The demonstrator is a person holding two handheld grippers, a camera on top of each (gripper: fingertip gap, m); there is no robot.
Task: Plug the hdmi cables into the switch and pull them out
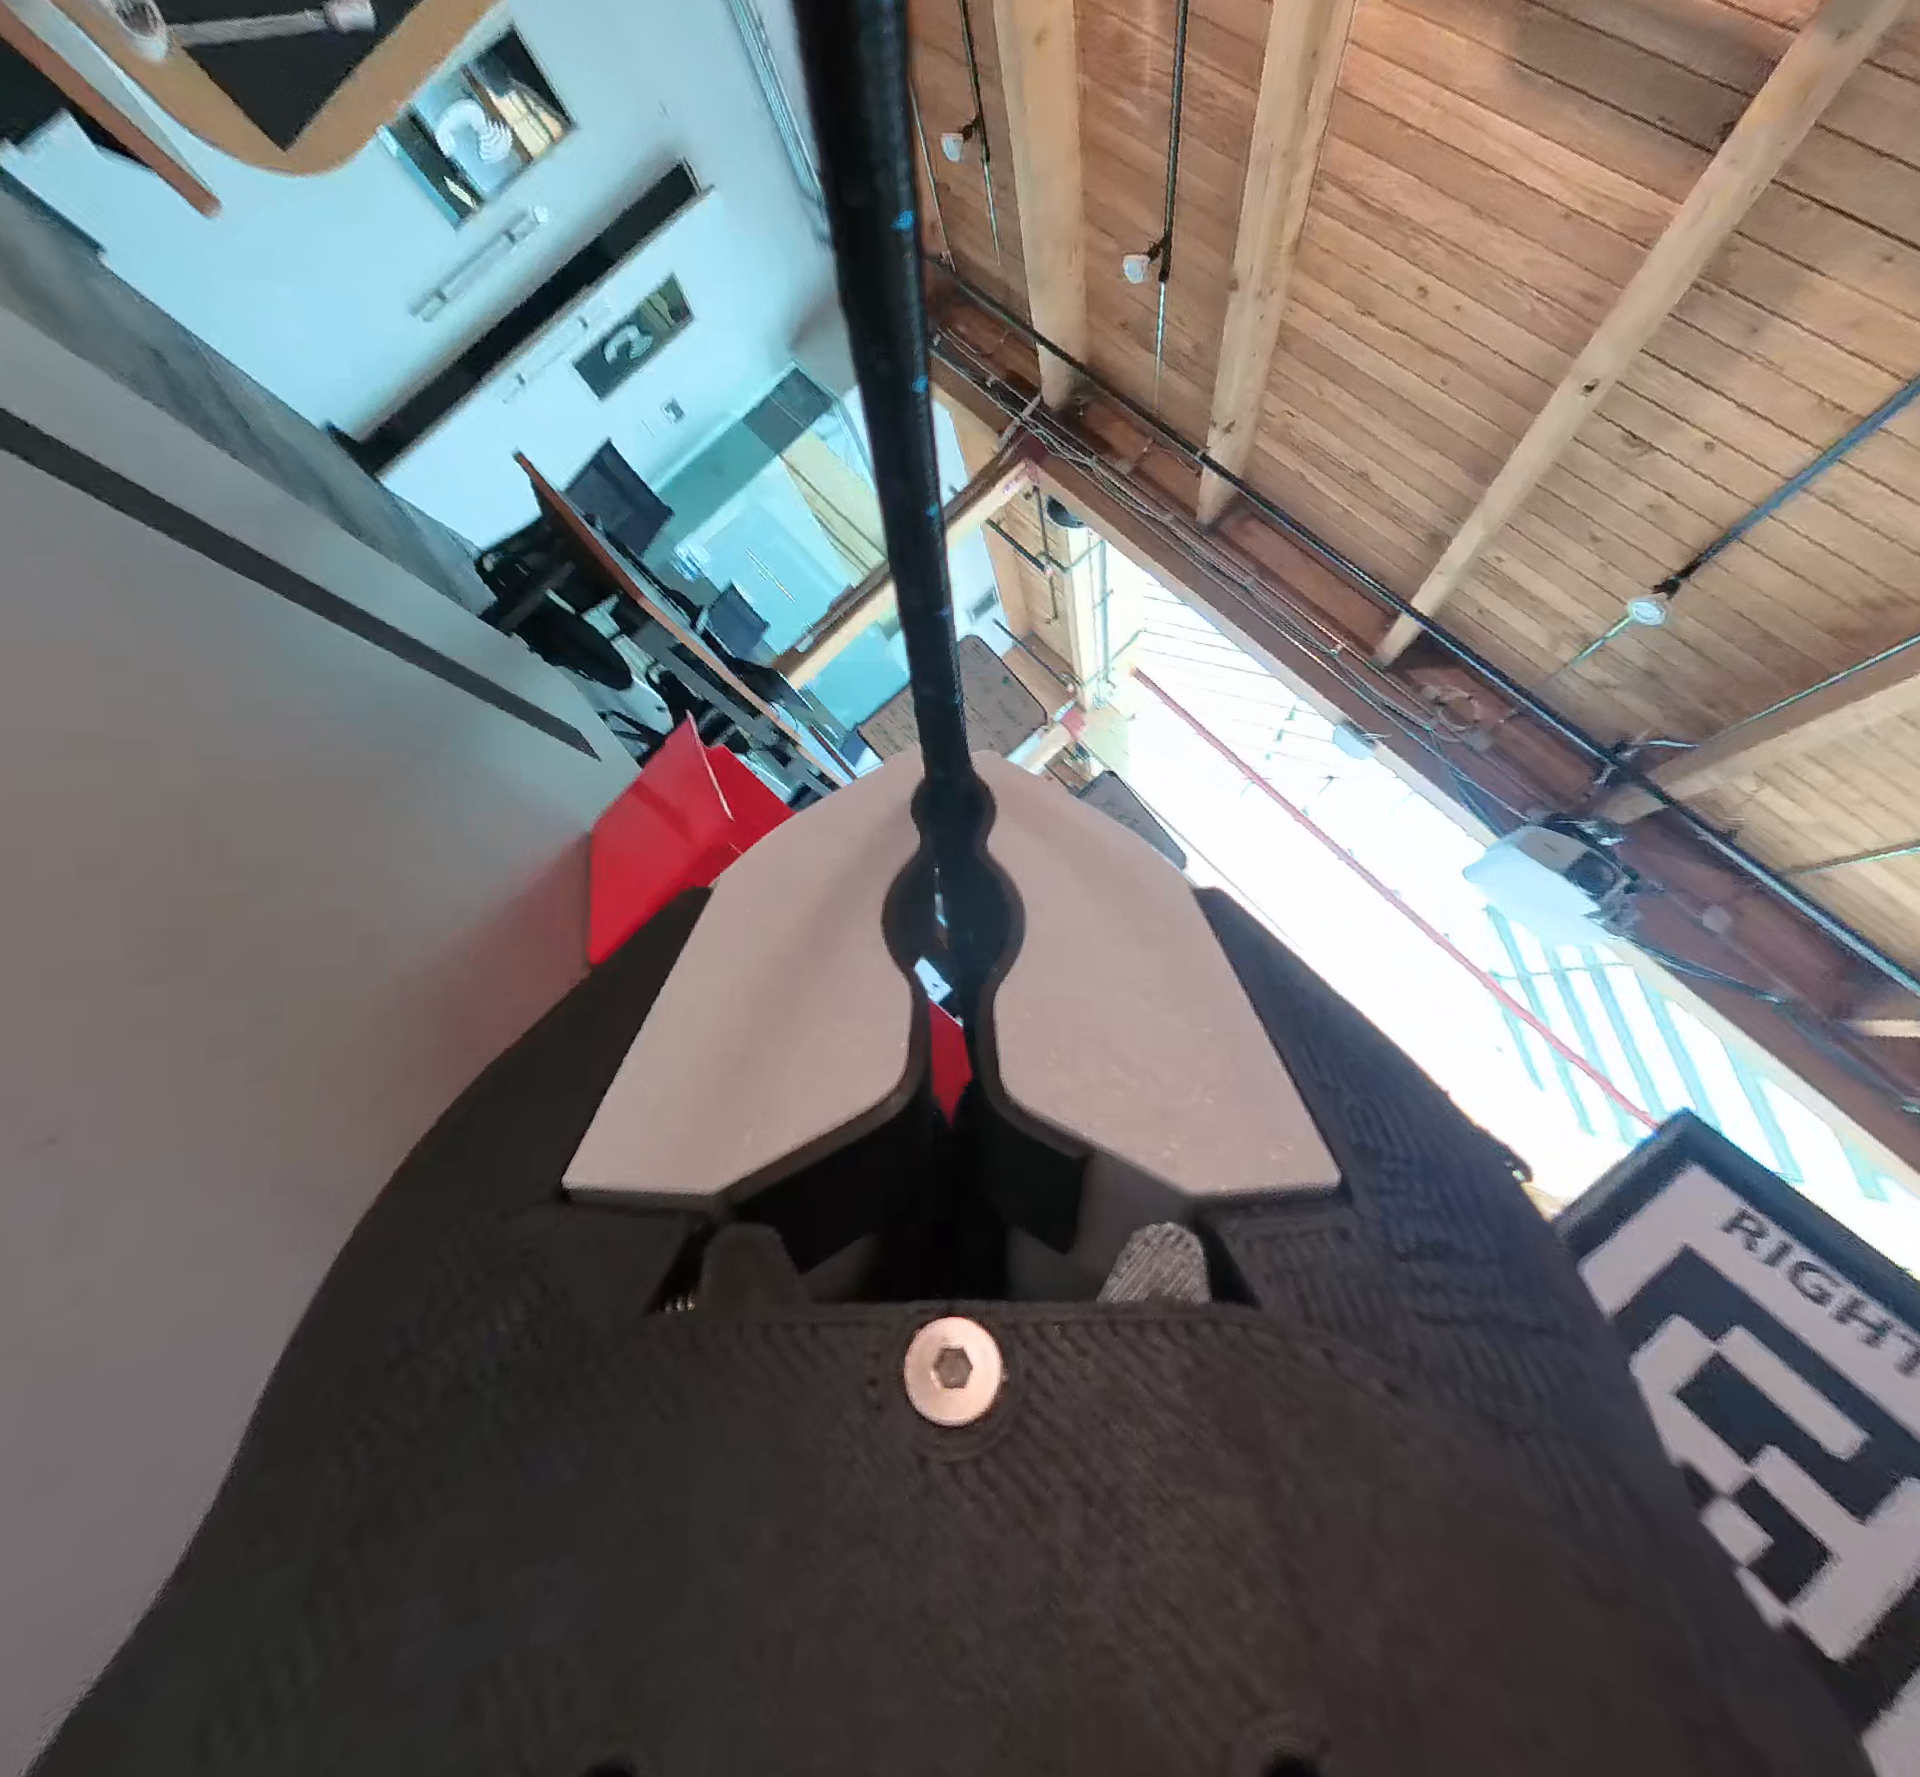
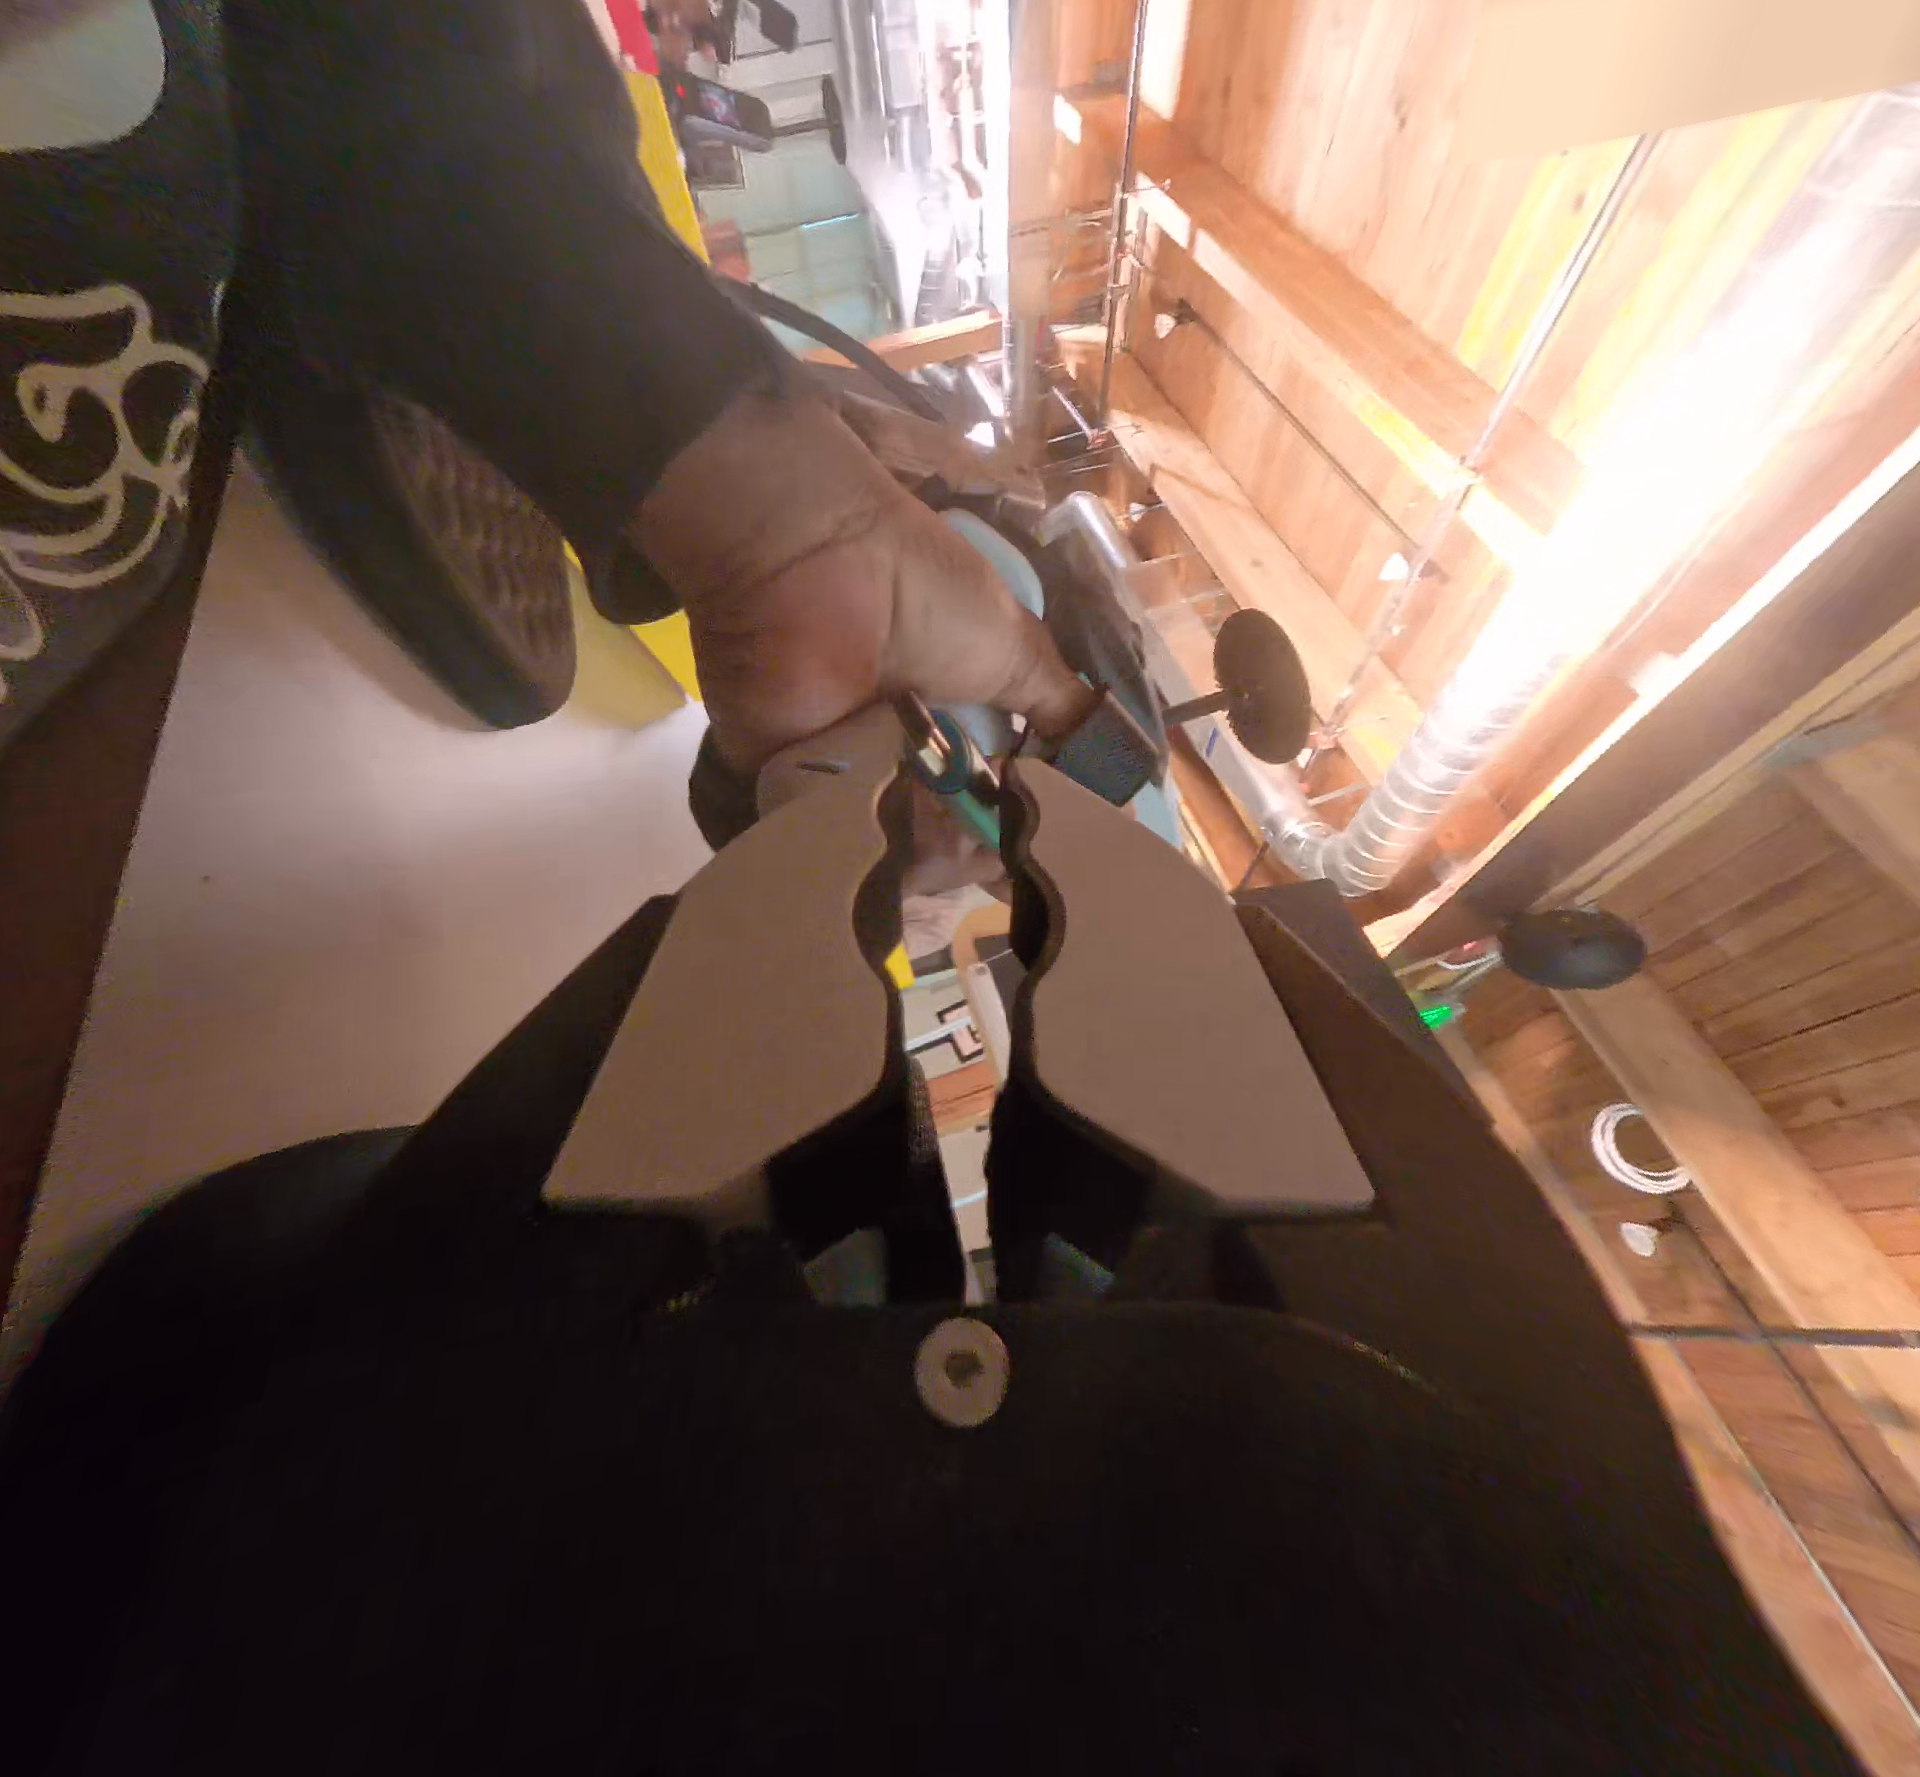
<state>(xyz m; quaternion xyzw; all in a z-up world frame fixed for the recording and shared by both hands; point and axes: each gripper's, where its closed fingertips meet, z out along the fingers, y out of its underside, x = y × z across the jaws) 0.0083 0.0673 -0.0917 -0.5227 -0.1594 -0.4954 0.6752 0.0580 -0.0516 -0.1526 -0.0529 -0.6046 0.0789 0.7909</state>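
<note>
Gripping the black hdmi cable (image 1: 894, 439) tight, the left claw (image 1: 951, 854) points up at a plank ceiling (image 1: 1455, 221) with joists, while the right claw (image 2: 961, 802), slightly parted and holding nothing, faces a person's hand (image 2: 831, 605); switch and bench out of view.

Both cameras sit just behind their own gripper fingers and look forward along them, and both are tipped steeply upward. The left wrist view faces the wooden ceiling (image 1: 1455, 221) and a far white wall (image 1: 312, 273), rolled sideways. The right wrist view, also rolled, looks very closely at a person's hand (image 2: 831, 605), with ceiling boards behind. The plank ceiling appears in both views.
</note>
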